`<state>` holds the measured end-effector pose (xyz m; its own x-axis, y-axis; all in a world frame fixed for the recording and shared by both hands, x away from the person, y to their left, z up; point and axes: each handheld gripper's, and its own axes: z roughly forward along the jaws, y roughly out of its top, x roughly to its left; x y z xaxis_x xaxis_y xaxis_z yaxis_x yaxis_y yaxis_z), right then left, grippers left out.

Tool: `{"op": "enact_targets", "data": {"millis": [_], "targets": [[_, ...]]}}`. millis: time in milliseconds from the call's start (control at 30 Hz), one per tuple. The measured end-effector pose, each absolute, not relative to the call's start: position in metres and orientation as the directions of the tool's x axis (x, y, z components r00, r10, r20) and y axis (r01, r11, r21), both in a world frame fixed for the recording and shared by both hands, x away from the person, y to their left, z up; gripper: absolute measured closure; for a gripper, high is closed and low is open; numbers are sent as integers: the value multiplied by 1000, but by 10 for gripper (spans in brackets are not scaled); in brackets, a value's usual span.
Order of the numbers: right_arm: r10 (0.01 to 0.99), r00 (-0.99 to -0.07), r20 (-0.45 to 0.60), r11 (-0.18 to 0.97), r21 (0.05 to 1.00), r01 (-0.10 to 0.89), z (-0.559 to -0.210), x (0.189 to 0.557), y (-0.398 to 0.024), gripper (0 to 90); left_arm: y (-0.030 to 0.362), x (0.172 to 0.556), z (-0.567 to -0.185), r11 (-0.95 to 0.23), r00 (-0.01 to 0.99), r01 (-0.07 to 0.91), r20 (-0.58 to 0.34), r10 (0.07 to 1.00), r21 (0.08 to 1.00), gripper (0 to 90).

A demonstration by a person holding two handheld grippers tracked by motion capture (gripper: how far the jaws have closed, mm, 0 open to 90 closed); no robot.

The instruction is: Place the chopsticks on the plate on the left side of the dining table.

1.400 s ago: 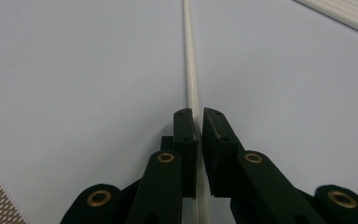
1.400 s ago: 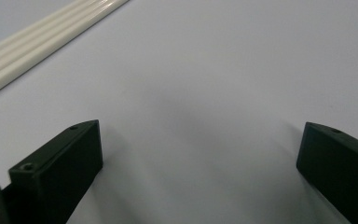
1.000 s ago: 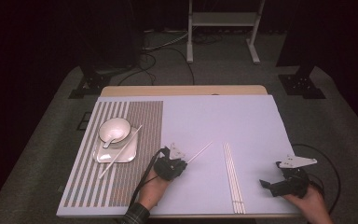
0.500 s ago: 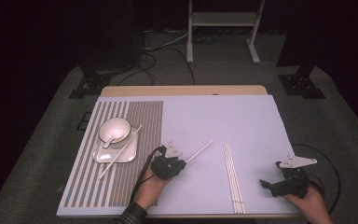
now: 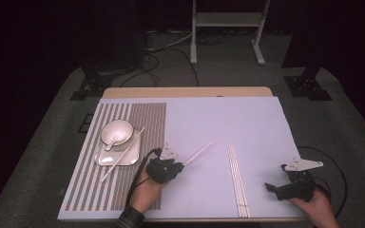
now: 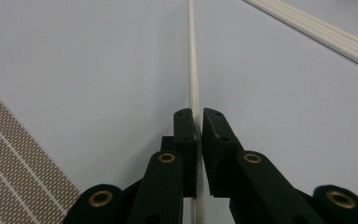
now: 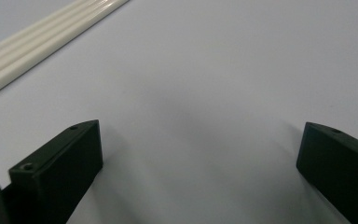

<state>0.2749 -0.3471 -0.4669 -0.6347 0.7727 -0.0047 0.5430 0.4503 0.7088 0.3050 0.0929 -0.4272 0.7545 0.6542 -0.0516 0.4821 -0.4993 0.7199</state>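
Note:
My left gripper (image 5: 173,167) (image 6: 199,116) is shut on one white chopstick (image 5: 197,153) (image 6: 192,60), which sticks out ahead of the jaws toward the upper right over the pale mat. A row of white chopsticks (image 5: 236,179) (image 6: 317,33) (image 7: 42,39) lies side by side to the right of it. At the mat's right front corner my right gripper (image 5: 276,186) (image 7: 200,154) rests open, jaws wide apart over bare mat. On the striped placemat (image 5: 138,118) sits a white plate (image 5: 126,156) with a bowl (image 5: 117,131) and spoon, and another chopstick (image 5: 122,155) leans across the plate.
The pale mat (image 5: 228,118) covers most of the table. Cables trail from both grippers. Beyond the table's far edge stand a metal frame (image 5: 228,21) and dark stands on the grey floor.
My left gripper has shifted a little left and toward the plate, lifting slightly with the chopstick in it. The right gripper has stayed where it was.

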Motion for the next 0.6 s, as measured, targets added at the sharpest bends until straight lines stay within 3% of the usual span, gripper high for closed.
{"op": "enact_targets", "data": {"millis": [600], "targets": [[773,-635,-4,450,709,544,-467,275,-347,0,121,297,-418,-476,728,502,-54,684,722,844]]}}
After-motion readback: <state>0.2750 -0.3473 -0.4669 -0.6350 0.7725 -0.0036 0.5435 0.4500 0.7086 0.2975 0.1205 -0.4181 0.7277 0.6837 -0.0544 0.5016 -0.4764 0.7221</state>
